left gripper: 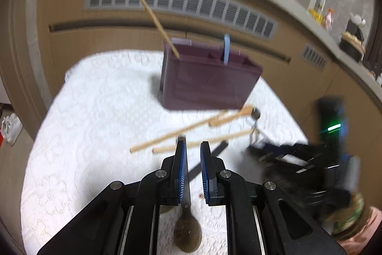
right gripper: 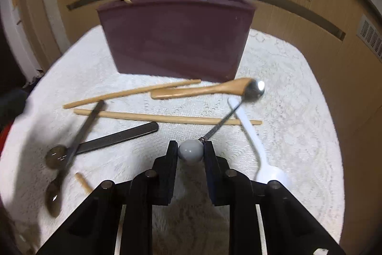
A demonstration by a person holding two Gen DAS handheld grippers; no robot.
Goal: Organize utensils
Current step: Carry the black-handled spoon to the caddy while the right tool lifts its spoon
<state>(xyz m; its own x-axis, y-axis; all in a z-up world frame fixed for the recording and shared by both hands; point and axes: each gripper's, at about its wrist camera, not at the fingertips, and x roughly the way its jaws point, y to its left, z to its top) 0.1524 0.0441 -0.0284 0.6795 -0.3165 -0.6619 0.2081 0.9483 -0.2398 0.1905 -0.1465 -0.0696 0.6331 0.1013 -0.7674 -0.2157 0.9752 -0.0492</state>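
Observation:
A maroon utensil holder [left gripper: 205,83] [right gripper: 174,40] stands at the back of the white cloth, with a wooden chopstick [left gripper: 158,25] and a blue handle [left gripper: 226,48] in it. My left gripper [left gripper: 192,147] has its jaws a little apart; a dark metal spoon [left gripper: 187,231] hangs along the left finger, bowl toward the camera. My right gripper [right gripper: 190,146] is shut on the grey ball end [right gripper: 190,151] of a small metal spoon [right gripper: 254,89]. Loose chopsticks [right gripper: 164,117], a wooden spoon [right gripper: 203,89], a white plastic spoon [right gripper: 253,135] and dark utensils [right gripper: 119,136] lie on the cloth.
The white lace cloth [left gripper: 95,123] covers a small table in front of a tan wall unit with vents [left gripper: 179,1]. My right gripper [left gripper: 298,159] shows blurred at the right of the left wrist view. A short wooden piece [right gripper: 83,182] lies at front left.

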